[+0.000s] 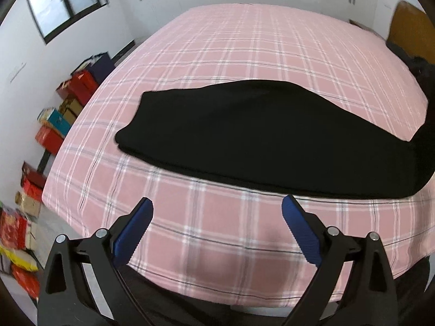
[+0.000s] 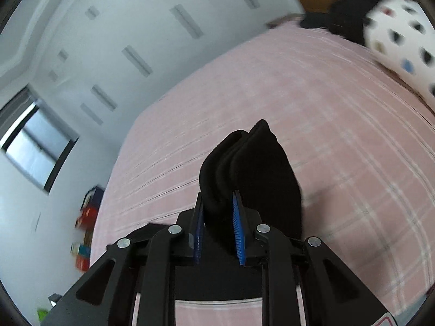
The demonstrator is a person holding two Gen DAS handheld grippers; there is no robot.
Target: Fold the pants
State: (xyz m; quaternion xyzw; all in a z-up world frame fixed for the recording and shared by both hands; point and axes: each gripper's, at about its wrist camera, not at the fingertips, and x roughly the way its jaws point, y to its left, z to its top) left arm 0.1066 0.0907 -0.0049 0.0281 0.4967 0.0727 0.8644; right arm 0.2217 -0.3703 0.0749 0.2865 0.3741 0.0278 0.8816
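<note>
Pink bed point(image 1: 217, 62) | pants point(image 1: 244, 135) ahead of left claw point(image 1: 217, 209) | right claw point(image 2: 217, 206) clamping pants

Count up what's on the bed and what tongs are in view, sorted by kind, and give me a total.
Black pants: 1, lying on the pink plaid bed, one end pinched in the right tongs.
Polka-dot white pillow: 1, at the head of the bed.
Tongs: 2, left tongs open, right tongs shut on the pants.
Total: 4.

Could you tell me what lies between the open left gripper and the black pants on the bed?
Only bare pink plaid sheet separates the left gripper from the black pants, as the left wrist view shows.
</note>
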